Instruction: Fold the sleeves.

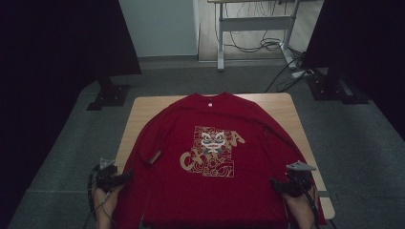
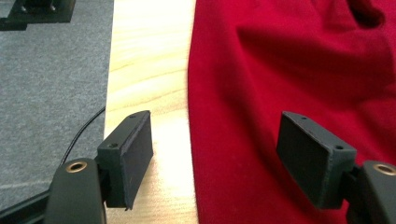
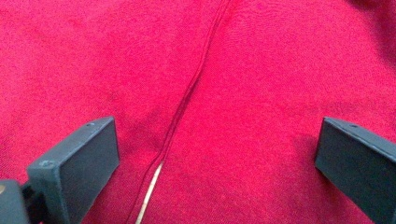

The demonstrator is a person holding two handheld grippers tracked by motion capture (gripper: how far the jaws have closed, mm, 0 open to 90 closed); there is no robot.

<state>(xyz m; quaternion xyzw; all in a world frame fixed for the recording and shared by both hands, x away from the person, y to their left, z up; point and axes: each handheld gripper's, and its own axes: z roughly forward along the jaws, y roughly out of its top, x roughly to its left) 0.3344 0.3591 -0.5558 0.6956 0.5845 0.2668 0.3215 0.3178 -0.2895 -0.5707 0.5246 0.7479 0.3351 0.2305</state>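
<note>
A red long-sleeved shirt (image 1: pixel 210 148) with a beige lion print lies flat, front up, on the wooden table (image 1: pixel 279 107). My left gripper (image 1: pixel 125 177) is at the shirt's near left edge. In the left gripper view its jaws stand apart over the shirt's edge (image 2: pixel 243 116) and the bare wood (image 2: pixel 149 70), with no cloth pinched. My right gripper (image 1: pixel 274 183) hovers at the shirt's near right side. The right gripper view has its jaws wide apart over a seam (image 3: pixel 187 102) in the red cloth (image 3: pixel 280 93).
The table's left edge (image 2: pixel 108 93) drops to grey carpet (image 1: pixel 71 143). Black stands sit at the far left (image 1: pixel 110 93) and far right (image 1: pixel 334 86). A desk frame with cables (image 1: pixel 258 38) stands behind the table.
</note>
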